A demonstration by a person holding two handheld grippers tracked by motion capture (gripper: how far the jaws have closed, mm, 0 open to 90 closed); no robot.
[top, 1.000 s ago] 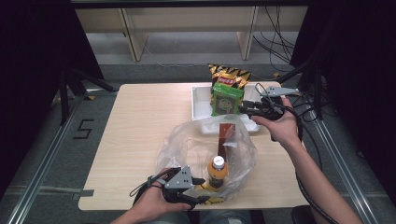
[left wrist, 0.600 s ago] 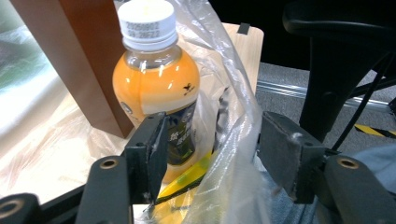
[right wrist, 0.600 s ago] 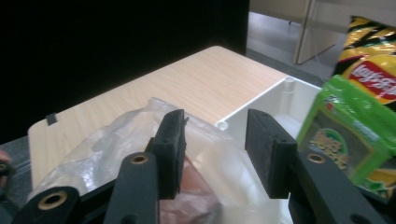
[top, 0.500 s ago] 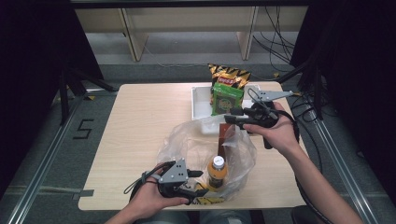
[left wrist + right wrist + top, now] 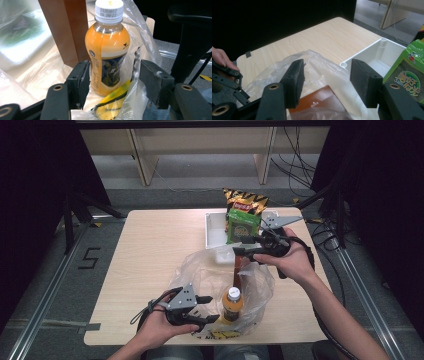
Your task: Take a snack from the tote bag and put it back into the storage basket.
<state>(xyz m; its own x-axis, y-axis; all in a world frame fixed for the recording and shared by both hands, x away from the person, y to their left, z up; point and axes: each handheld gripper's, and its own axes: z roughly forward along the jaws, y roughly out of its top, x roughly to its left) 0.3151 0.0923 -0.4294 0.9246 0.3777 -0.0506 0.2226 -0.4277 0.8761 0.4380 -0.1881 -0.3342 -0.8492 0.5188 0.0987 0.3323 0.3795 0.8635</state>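
Your desk [image 5: 150, 250] carries a clear plastic bag [image 5: 200, 275] at its near edge, thin, soft and slippery film, so pinch it at the rim; your left claw [image 5: 207, 309] stands well open around that film and the orange drink bottle [image 5: 107, 47] without pressing, while your right claw [image 5: 245, 254], whose jaws have just been opening, hangs empty over the brown box [image 5: 317, 102] standing in the bag. The box is stiff and light, best taken by its flat sides, whereas the bottle is heavier, smooth and likely to slip, so grip its labelled waist. Its white cap reads 20260902.
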